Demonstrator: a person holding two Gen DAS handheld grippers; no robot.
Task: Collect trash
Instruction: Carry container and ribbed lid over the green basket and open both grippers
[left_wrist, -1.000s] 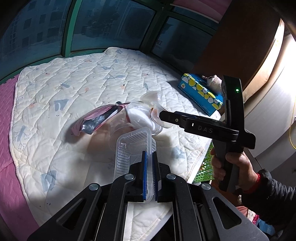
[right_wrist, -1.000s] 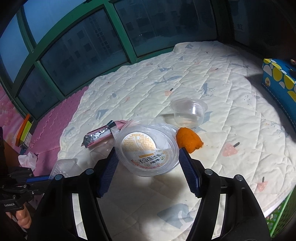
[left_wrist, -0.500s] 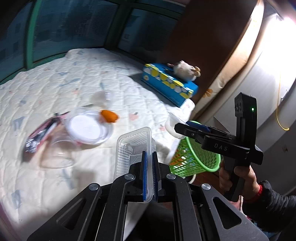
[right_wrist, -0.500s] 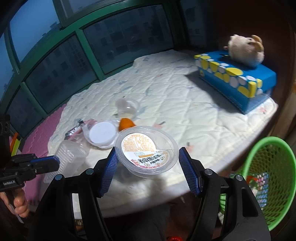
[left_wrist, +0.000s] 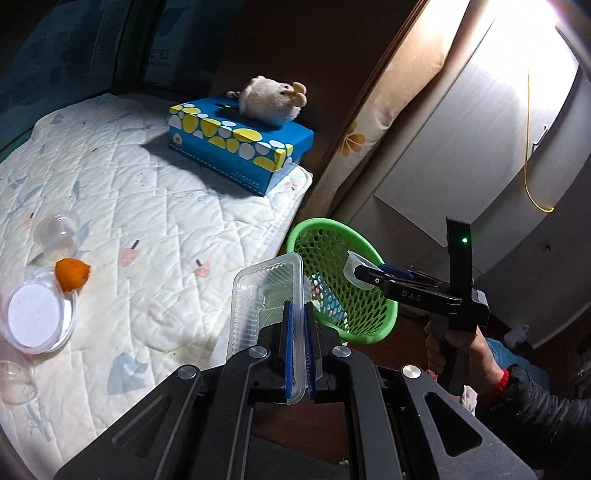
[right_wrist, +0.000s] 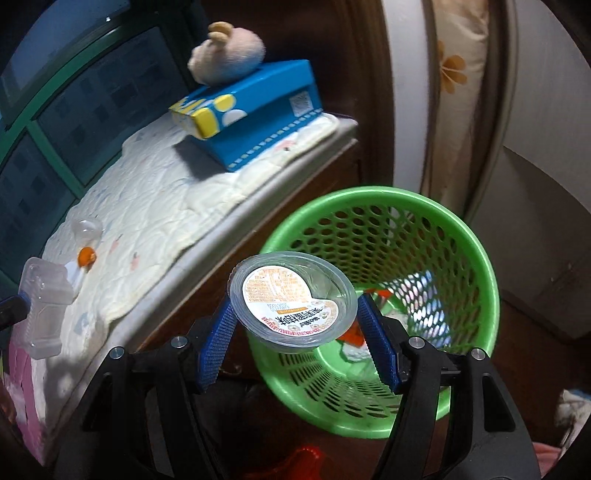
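My left gripper (left_wrist: 298, 314) is shut on a clear rectangular plastic tray (left_wrist: 258, 295), held upright beside the bed edge; the tray also shows in the right wrist view (right_wrist: 44, 306). My right gripper (right_wrist: 295, 325) is shut on a round clear plastic cup with a printed lid (right_wrist: 291, 299) and holds it over the near rim of the green mesh basket (right_wrist: 461, 236). In the left wrist view the right gripper (left_wrist: 364, 275) reaches over the basket (left_wrist: 354, 325). On the quilt lie an orange peel (left_wrist: 72, 274), a white-lidded round container (left_wrist: 37, 317) and a small clear cup (left_wrist: 55, 230).
A blue and yellow tissue box (left_wrist: 240, 138) with a plush toy (left_wrist: 273, 99) on it sits at the quilt's far corner. The basket holds some wrappers (right_wrist: 417, 295). A cushion and wall panels (left_wrist: 461, 147) stand behind the basket.
Both grippers swung right, away from the quilt, toward the basket. The right gripper's cup is now over the basket. Both grips are unchanged.
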